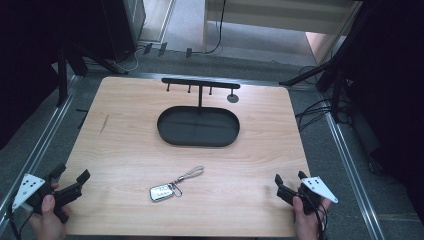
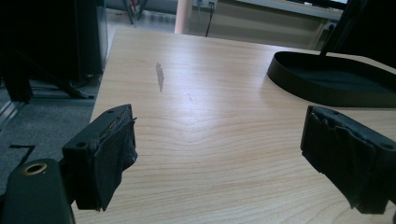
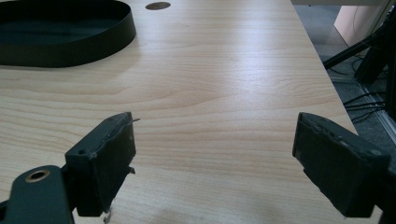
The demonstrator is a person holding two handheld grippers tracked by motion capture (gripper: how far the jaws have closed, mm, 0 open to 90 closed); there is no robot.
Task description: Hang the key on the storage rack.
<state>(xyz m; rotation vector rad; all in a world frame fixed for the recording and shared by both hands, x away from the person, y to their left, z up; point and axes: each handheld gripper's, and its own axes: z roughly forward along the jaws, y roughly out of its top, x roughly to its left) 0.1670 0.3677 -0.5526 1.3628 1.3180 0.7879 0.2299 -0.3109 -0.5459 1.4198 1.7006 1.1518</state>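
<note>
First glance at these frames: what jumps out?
The black stand, an oval tray with a hook bar rising behind it, sits mid-table toward the far edge. A silvery keychain with a wire loop lies alone on the wood near the front edge. The left gripper and right gripper flank it at the front corners, jaws open and empty.

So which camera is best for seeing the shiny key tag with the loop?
The high view: the key tag lies whole on the table, near its front edge. The two gripper views look over bare wood toward the black tray instead.
</note>
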